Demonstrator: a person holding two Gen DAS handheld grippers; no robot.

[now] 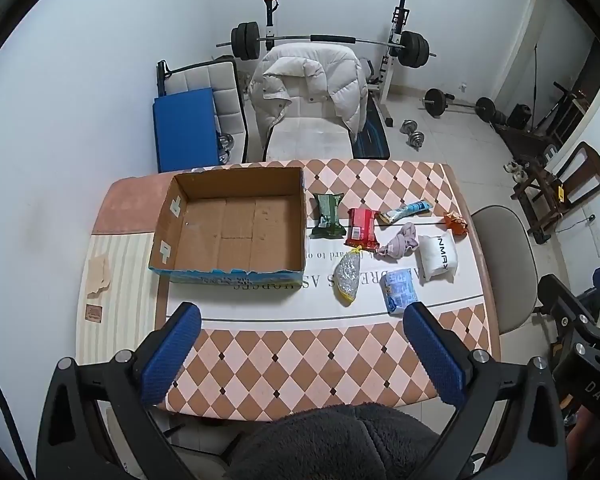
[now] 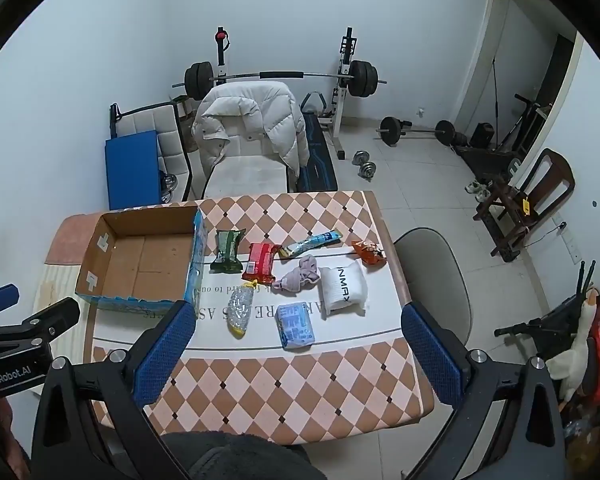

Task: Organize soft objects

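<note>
Both grippers raised above the near edge of a table (image 1: 340,364) covered in a diamond-patterned cloth. Left gripper (image 1: 300,354) released, blue fingers (image 1: 172,354) spread wide, nothing between them. Right gripper (image 2: 300,354) likewise spread wide and empty, its blue pads (image 2: 432,354) framing the cluster of soft items from above. Open cardboard box (image 1: 228,232) on the left half of the table, interior bare. Soft things laid out to the right of the box, all on the tabletop, none inside it: a dark green packet (image 1: 328,216) just beside the box wall; a red packet (image 1: 362,226) next to it; a long light-blue and white tube-shaped packet (image 1: 408,211) lying tilted behind; a small orange snack bag (image 1: 456,222) near the right edge; a crumpled pale mauve cloth (image 1: 400,245) touching the red packet's corner; a white pillow-like pack (image 1: 438,258) printed with dark letters just right of the cloth; a clear bag of silvery pieces with yellow ends (image 1: 349,276) in front of the red packet; a light-blue tissue pack (image 1: 400,291) nearest the grippers. Beige chair (image 2: 436,276) tucked in at the right side of the table. White puffer jacket (image 1: 312,80) draped over a seat beyond the far edge, barbell rack (image 1: 328,40) against the wall behind it.
</note>
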